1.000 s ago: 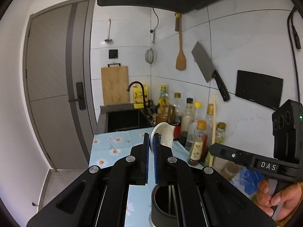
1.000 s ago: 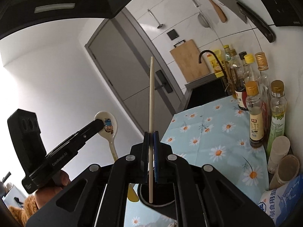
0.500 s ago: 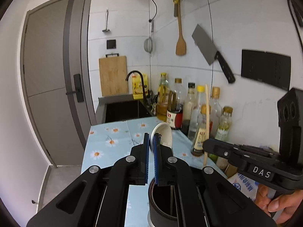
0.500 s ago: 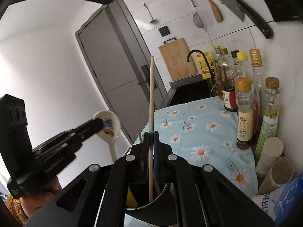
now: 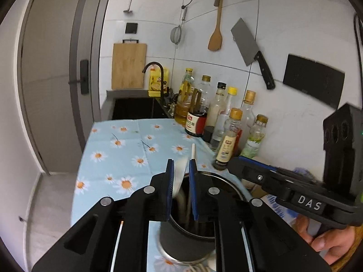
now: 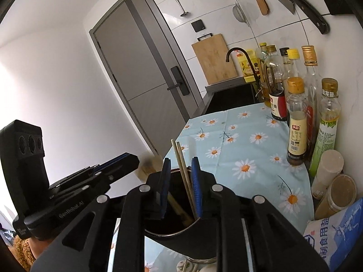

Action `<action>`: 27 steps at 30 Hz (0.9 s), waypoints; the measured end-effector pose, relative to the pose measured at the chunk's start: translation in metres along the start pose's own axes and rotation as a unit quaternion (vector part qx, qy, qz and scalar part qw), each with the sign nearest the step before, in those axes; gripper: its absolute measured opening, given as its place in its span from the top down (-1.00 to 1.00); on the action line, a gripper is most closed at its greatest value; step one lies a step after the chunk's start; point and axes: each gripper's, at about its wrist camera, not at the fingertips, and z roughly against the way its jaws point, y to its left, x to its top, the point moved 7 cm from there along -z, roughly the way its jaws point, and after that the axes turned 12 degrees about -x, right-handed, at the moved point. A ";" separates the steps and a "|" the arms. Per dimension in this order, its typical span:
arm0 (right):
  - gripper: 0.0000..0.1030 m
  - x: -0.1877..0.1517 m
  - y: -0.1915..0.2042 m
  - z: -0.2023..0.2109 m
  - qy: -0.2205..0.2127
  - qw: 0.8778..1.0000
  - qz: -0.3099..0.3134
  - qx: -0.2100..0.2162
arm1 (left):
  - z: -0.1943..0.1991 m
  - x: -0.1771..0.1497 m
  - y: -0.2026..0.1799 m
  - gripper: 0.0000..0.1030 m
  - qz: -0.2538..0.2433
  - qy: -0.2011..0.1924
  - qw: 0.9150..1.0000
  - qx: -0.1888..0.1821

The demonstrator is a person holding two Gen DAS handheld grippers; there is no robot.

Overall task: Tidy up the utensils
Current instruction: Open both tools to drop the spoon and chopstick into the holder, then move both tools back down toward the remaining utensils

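Evidently both grippers hang just above the dark utensil holder (image 5: 186,233) to drop their loads in: the left gripper (image 5: 181,176) is opening around the white spoon (image 5: 179,181), the right gripper (image 6: 180,181) around the wooden chopsticks (image 6: 182,170), both already standing inside the holder.

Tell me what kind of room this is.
A small home kitchen, most likely: a cleaver and wooden spatula hang on the tiled wall, condiment bottles line the daisy-print counter, and a black sink with faucet sits behind.
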 end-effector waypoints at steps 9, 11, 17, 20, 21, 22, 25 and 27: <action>0.60 0.003 -0.006 0.016 -0.001 1.000 -0.014 -0.003 | 0.010 -0.004 -0.002 0.75 0.016 0.003 1.000 -0.010; 0.60 0.003 -0.006 0.020 0.000 1.000 -0.017 -0.003 | 0.014 -0.004 -0.004 0.75 0.017 0.002 1.000 -0.012; 0.50 0.005 -0.014 0.039 -0.002 1.000 -0.026 0.006 | 0.033 -0.003 -0.007 0.75 0.023 -0.011 1.000 -0.011; 0.50 0.003 -0.018 0.047 0.008 0.999 -0.033 0.007 | 0.042 -0.007 -0.009 0.74 0.025 -0.005 1.000 -0.014; 0.49 0.002 -0.020 0.051 0.013 0.999 -0.033 0.004 | 0.045 -0.009 -0.010 0.60 0.026 -0.003 1.000 -0.015; 0.47 0.000 -0.021 0.055 0.014 0.999 -0.029 -0.004 | 0.048 -0.012 -0.011 0.53 0.026 -0.002 1.000 -0.017; 0.38 -0.003 -0.022 0.065 0.013 1.000 -0.014 -0.020 | 0.055 -0.021 -0.010 0.50 0.028 0.002 1.000 -0.014; 0.38 -0.007 -0.022 0.069 0.025 0.999 -0.014 -0.015 | 0.057 -0.030 -0.008 0.50 0.036 0.013 0.999 -0.014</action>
